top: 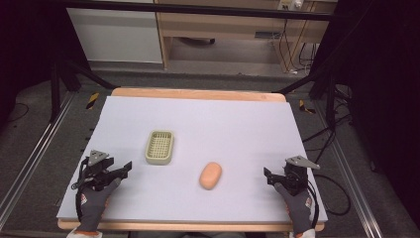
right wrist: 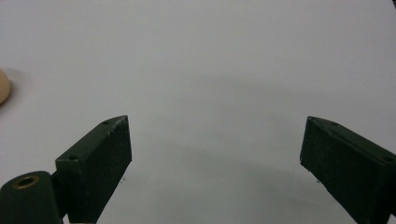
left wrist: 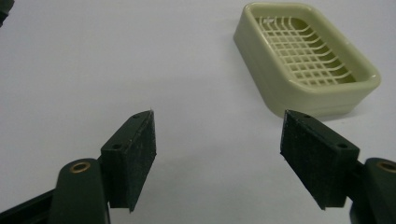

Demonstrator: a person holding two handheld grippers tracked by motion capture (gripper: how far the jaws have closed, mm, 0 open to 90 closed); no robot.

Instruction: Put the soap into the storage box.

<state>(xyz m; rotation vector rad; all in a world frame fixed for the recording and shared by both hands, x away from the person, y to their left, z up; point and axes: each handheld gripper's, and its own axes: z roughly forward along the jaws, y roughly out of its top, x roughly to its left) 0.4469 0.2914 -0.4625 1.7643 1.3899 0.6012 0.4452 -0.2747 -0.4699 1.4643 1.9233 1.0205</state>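
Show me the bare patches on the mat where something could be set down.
Widest: the far half of the white mat, beyond the soap dish. Also bare: the stretch between the orange soap and the right gripper, and the near strip in front of the soap. Tightest: between the left gripper and the dish, and the dish-to-soap gap.

Soap dish (top: pixel 160 147) left of and behind soap (top: pixel 210 175).

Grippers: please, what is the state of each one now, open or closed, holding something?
Left gripper: open, holding nothing, near the soap dish.
Right gripper: open, holding nothing, over the bare table.
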